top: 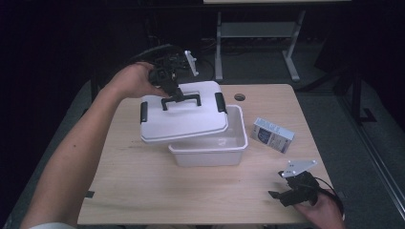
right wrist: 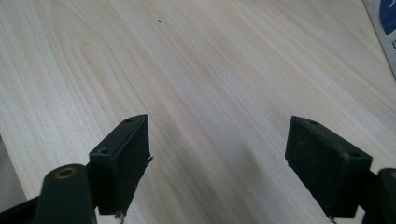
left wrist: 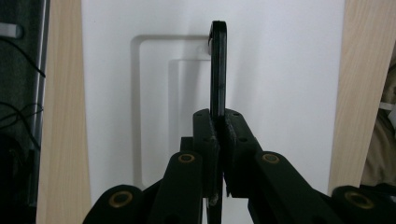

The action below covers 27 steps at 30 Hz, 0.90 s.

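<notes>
A white lid with black side clips hangs tilted over the left part of a white plastic box on the wooden table. My left gripper is shut on the lid's black handle from above. In the left gripper view the handle runs up from between the closed pads, with the white lid behind it. My right gripper rests near the table's front right corner, open, with bare wood between its fingers.
A small white and blue carton lies on the table right of the box. A round hole sits in the tabletop near the far edge. A metal stand is on the floor beyond the table.
</notes>
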Each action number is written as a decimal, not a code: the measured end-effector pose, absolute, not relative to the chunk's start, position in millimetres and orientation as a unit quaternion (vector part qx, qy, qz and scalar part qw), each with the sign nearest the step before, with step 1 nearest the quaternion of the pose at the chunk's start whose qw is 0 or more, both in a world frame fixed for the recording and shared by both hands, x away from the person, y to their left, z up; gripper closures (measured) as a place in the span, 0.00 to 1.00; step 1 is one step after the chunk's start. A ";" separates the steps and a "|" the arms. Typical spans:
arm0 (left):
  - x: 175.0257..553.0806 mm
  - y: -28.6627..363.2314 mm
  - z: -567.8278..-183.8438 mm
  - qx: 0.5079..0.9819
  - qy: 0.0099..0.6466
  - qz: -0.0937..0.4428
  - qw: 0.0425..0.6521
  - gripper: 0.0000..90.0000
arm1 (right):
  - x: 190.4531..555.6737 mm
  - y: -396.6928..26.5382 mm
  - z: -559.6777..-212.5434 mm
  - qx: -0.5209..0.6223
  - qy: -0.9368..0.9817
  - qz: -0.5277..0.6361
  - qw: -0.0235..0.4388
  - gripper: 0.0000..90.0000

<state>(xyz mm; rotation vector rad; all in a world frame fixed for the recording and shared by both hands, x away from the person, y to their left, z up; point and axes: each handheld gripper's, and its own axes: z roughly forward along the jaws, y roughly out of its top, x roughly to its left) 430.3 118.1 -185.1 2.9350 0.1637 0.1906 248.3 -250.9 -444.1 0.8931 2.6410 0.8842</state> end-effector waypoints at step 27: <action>424.3 222.4 -181.0 0.982 0.135 0.073 0.109 0.94 | 248.7 -249.9 -444.6 0.302 0.899 0.296 0.112 0.24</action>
